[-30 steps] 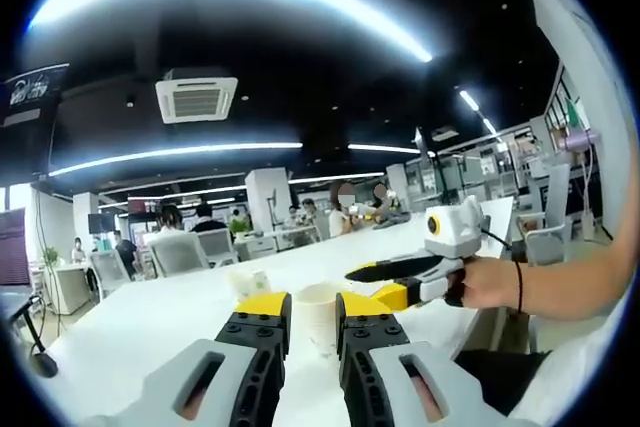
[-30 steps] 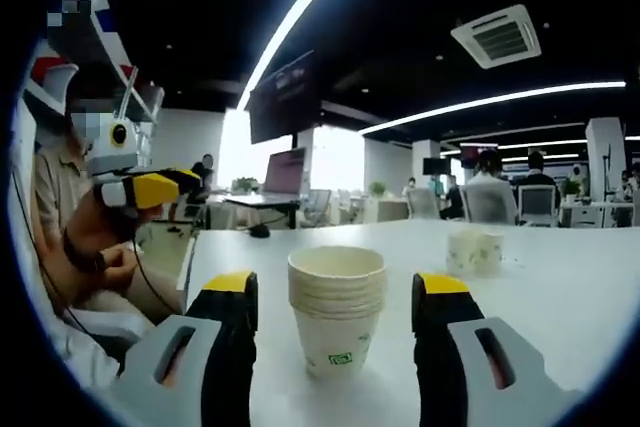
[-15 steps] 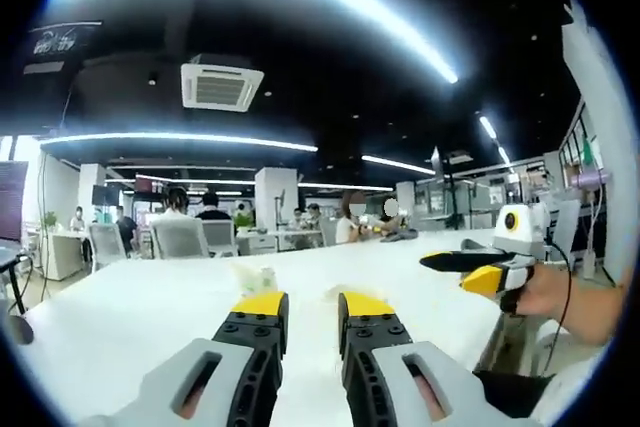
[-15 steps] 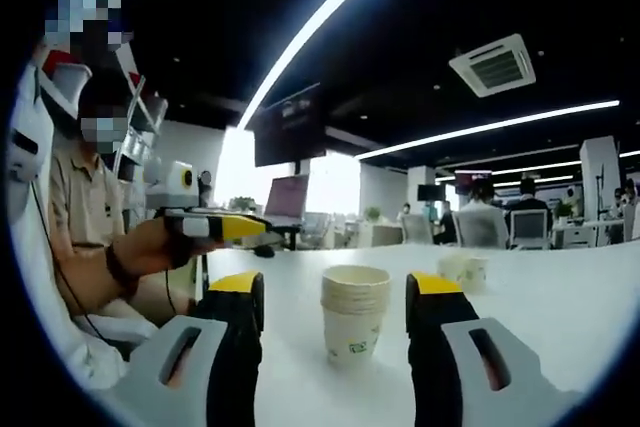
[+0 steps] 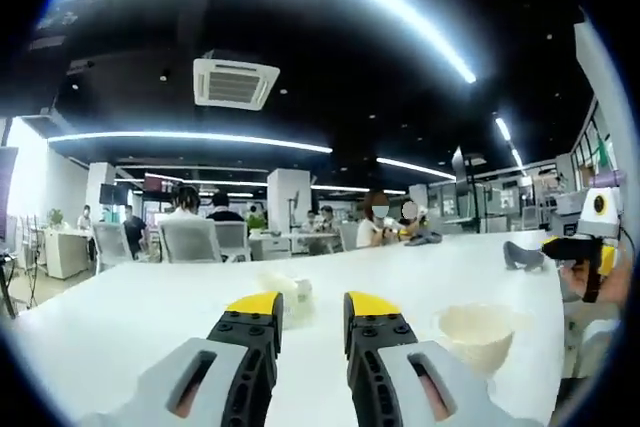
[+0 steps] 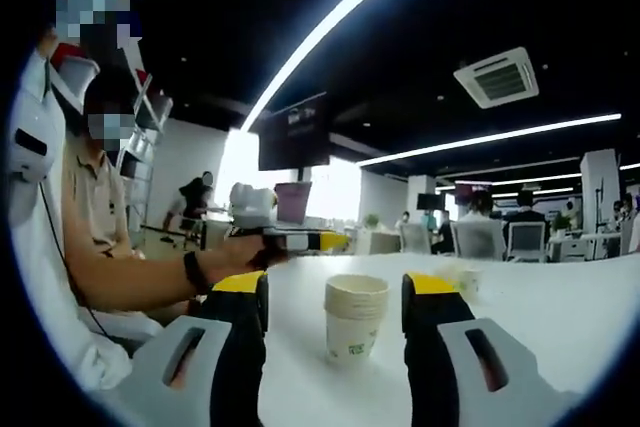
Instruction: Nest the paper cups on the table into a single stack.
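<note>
A stack of nested white paper cups (image 6: 355, 319) stands upright on the white table (image 6: 560, 317), a little past my open right gripper (image 6: 335, 287) and centred between its jaws, untouched. The same stack (image 5: 480, 332) sits low right in the left gripper view. A single pale cup (image 5: 287, 292) lies farther back, partly hidden behind my left gripper (image 5: 312, 309), whose jaws stand close together with nothing in them. That single cup (image 6: 462, 277) peeks out behind the right jaw. The left gripper (image 6: 300, 240) hovers over the table's left edge, and the right gripper (image 5: 590, 247) shows at the far right.
A seated person's arm (image 6: 140, 277) holds the left gripper at the table's near end. Office chairs (image 5: 190, 239), desks and several people fill the room behind the long white table (image 5: 120, 317). A dark object (image 5: 520, 255) lies on the table at far right.
The right gripper has drawn back, so the stack looks smaller and farther off. The left gripper has swung over the table; the stack now sits to the right of its jaws.
</note>
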`<state>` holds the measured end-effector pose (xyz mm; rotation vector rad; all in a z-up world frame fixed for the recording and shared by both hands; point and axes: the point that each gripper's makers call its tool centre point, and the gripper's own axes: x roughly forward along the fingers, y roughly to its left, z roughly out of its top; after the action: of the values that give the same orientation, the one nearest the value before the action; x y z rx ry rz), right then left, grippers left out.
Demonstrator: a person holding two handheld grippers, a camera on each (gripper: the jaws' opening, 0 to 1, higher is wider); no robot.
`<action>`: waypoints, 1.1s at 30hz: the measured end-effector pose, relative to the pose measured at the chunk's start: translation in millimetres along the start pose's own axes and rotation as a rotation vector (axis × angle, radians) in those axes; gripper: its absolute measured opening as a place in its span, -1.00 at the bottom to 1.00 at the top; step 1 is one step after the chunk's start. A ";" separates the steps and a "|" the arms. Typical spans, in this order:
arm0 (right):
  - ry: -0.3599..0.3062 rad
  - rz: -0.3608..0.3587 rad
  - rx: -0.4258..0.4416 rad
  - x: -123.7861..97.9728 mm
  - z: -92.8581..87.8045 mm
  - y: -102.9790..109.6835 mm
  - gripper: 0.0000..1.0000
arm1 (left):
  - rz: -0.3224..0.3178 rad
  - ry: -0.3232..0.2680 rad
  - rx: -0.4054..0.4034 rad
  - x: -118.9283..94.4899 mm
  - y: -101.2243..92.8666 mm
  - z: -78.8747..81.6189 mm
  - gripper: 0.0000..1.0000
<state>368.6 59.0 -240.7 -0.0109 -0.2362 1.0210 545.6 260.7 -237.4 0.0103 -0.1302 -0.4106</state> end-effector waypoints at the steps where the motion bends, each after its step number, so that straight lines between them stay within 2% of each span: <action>1: -0.005 -0.001 -0.002 -1.1 2.3 0.2 0.11 | -0.008 0.013 -0.013 8.4 2.0 -4.3 -0.48; 7: -0.028 -0.009 -0.013 -7.7 13.2 0.0 0.09 | -0.041 0.064 -0.057 56.0 8.7 -26.6 -0.31; 11: -0.032 -0.012 -0.021 -11.3 17.8 -1.0 0.08 | -0.030 0.095 -0.025 86.2 16.5 -45.1 -0.22; 14: -0.036 -0.011 -0.033 -14.8 23.7 -0.7 0.08 | -0.018 0.136 -0.049 110.1 27.9 -64.1 -0.04; 17: -0.043 -0.014 -0.042 -18.6 29.6 -1.9 0.07 | -0.012 0.147 -0.085 130.4 34.8 -75.3 0.25; 20: -0.047 -0.021 -0.053 -21.8 34.7 -5.6 0.07 | -0.012 0.145 -0.102 143.8 33.4 -79.2 0.26; 24: -0.055 -0.027 -0.064 -23.4 40.2 -9.3 0.06 | -0.020 0.155 -0.061 158.8 22.5 -83.8 0.24; 27: -0.054 -0.033 -0.079 -25.0 42.2 -11.0 0.05 | -0.015 0.181 -0.058 170.1 18.7 -95.2 0.22; 31: -0.053 -0.050 -0.095 -30.3 45.7 -13.8 0.04 | 0.010 0.214 -0.005 186.1 19.0 -113.5 0.26; 33: -0.053 -0.056 -0.106 -31.8 48.7 -15.4 0.04 | 0.015 0.217 0.007 192.1 19.3 -115.9 0.26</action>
<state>355.9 19.1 -197.5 -0.0732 -0.3373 0.9533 742.7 199.9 -327.8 0.0607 0.0826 -0.3911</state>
